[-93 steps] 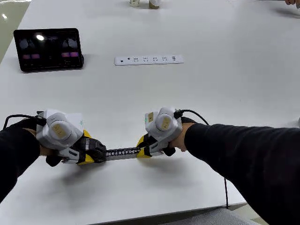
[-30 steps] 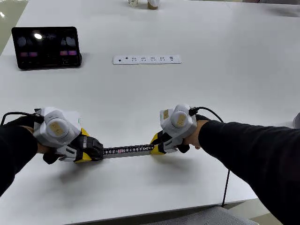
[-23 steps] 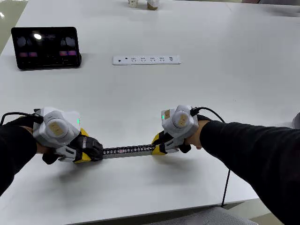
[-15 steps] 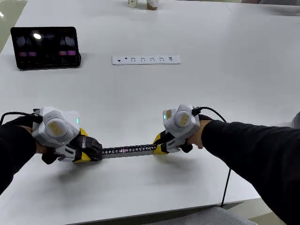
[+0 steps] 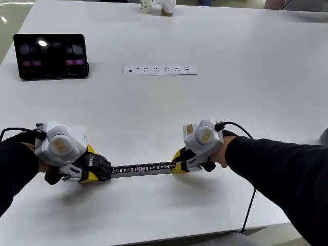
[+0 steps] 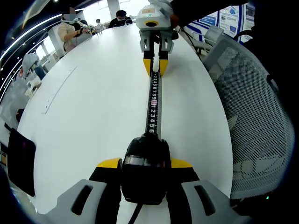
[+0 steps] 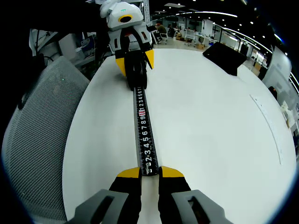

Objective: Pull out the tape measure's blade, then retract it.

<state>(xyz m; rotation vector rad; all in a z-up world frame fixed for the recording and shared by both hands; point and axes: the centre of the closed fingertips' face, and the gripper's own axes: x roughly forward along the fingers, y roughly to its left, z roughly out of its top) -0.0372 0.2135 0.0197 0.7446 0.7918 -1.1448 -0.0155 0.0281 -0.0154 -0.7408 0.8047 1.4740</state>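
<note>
Nearest: dark sleeves [image 5: 277, 174] enter from both bottom corners, cropped by the frame edge.

Left tool [image 6: 145, 164] is clamped on the black tape measure [image 6: 145, 179] body, one yellow-tipped jaw on each flank. The body sits on the white worktop [image 5: 215, 102] near the front edge. In the head view its rear is hidden under the tool.

Blade [image 5: 144, 167] is out, lying flat on the worktop, running straight from the body to the right tool [image 7: 149, 172]. That tool's jaws are pressed close on the blade's end. The end hook is tucked between the yellow tips, can't make it out. In the right gripper view the numbers read clearly near the jaws and blur further along.

A black cable [image 5: 248, 210] from the right tool goes behind the sleeve, then hangs past the front edge, cut off at the bottom. In the left gripper view a grey mesh chair [image 6: 247, 116] stands beside the worktop, partly cropped.

Mid-worktop: white power strip [image 5: 160, 69], flat, well apart from the tape. Further left: dark tablet [image 5: 51, 55], propped up, screen lit, contents too small to read.

Far edge: a couple of small pale items [image 5: 156, 6], cut off by the top of the frame, can't identify. In the left gripper view, people [image 6: 77, 28] sit at the far end, too small for detail.
</note>
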